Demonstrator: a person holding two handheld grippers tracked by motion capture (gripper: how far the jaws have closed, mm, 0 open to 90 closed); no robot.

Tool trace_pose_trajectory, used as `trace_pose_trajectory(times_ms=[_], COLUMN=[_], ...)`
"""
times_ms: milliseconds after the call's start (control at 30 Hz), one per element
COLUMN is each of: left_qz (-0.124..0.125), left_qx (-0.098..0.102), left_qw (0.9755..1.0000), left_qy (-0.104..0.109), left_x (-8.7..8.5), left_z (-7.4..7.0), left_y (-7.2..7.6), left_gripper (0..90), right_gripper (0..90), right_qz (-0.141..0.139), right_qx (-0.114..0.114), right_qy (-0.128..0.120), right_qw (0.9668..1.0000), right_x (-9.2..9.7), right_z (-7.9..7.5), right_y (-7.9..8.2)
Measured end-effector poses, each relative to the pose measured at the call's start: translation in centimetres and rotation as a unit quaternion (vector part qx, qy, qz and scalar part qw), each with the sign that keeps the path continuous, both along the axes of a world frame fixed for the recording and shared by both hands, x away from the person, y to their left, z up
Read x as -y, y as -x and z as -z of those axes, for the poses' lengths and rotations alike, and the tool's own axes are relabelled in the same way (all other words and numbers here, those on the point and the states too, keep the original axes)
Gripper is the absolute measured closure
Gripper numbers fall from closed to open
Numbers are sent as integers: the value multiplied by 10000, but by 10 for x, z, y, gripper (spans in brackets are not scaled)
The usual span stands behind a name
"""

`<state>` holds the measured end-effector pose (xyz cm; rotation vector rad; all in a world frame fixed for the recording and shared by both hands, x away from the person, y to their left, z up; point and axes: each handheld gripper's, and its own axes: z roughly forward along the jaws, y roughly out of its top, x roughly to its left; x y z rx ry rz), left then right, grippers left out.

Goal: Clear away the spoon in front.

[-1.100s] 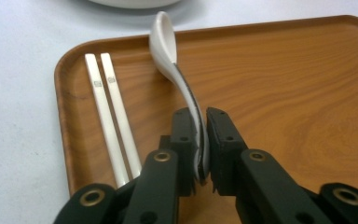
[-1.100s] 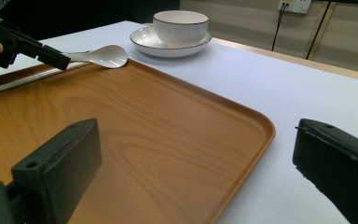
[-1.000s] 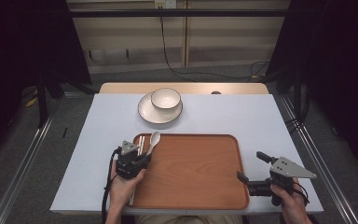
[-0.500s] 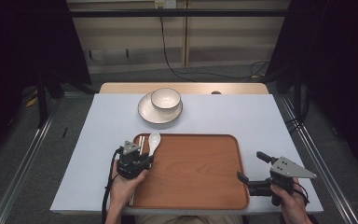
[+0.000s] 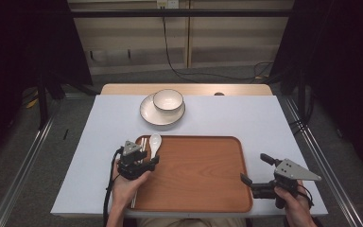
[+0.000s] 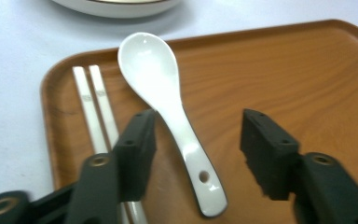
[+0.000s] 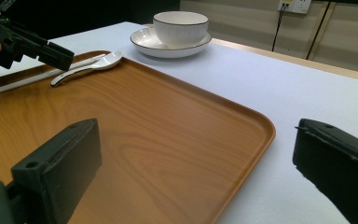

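Releasing the spoon (image 6: 168,112) looks like the step in hand: the left tongs (image 6: 196,154) have just been opening, and their jaws now stand about half apart with the spoon handle lying between them, pads off it on both sides. Compared with the high view a second ago, the spoon bowl has dropped from above the tray rim to rest at the far left corner of the tray (image 5: 203,189), handle pointing to the near side.

- Spoon: flat on the tray, bowl up, just right of the 2 chopsticks (image 6: 93,107), which lie side by side along the tray's left edge. Close to them; touching or not, can't tell.
- Left tongs in the high view (image 5: 144,158): low over the near end of the spoon, hand (image 5: 127,182) behind them.
- Right tongs (image 5: 255,170): off the tray's near right corner, jaws wide apart, holding nothing. No change there from the earlier frames.
- Bowl (image 5: 168,100) on its saucer (image 5: 146,113), on the table (image 5: 246,118) beyond the tray, well apart from both tongs.

My read: spoon placement is done, cutlery is on the tray. The left tongs need to back off straight toward the near side so a jaw doesn't nudge the handle or the chopsticks. Bowl and saucer are the likely next items.
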<state>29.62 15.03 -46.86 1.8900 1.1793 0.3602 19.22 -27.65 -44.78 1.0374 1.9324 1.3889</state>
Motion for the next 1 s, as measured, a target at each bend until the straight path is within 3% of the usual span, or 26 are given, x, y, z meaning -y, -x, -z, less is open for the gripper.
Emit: trace_pose_trajectory(times_ms=[67, 200, 267, 367, 433, 533, 667, 733, 867, 933, 1000], left_qz=[-32, -186, -242, -327, -363, -327, -476, -446, -336, -310, -279], left_qx=[-24, 204, 207, 473, 673, 631, 605, 670, 798, 950, 914], left_qw=[10000, 9996, 9995, 9982, 9964, 9964, 9940, 9944, 9938, 9929, 9937], left_qy=[-38, -74, 32, 186, 363, 466, 776, 679, 695, 652, 592], left_x=[-2, -4, -5, -8, -10, -12, -16, -17, -17, -16, -14], left_z=[-1, -3, -5, -8, -10, -15, -23, -25, -31, -33, -36], left_y=[-3, -7, -12, -16, -19, -26, -35, -40, -48, -51, -55], left_gripper=[363, 238, 157, 71, 71, 42, 33, 25, 20, 19, 18], right_gripper=[7, 7, 7, 7, 7, 7, 7, 7, 7, 7, 7], right_qz=[6, 6, 22, 36, 59, 53, 58, 33, 37, 46, 35], right_qx=[-2, -1, -6, -28, -37, -23, -24, -33, -27, -25, -28], right_qy=[8, 7, 6, -11, -16, -19, -19, -20, -25, -33, -39], right_qw=[10000, 10000, 10000, 10000, 10000, 10000, 10000, 10000, 10000, 10000, 10000], right_x=[0, 0, 0, 0, 0, 0, 0, 0, 0, 0, 0], right_z=[0, 0, 0, 0, 1, 1, 1, 1, 1, 1, 1], right_y=[0, -1, -1, -1, -2, -4, -4, -4, -4, -3, -3])
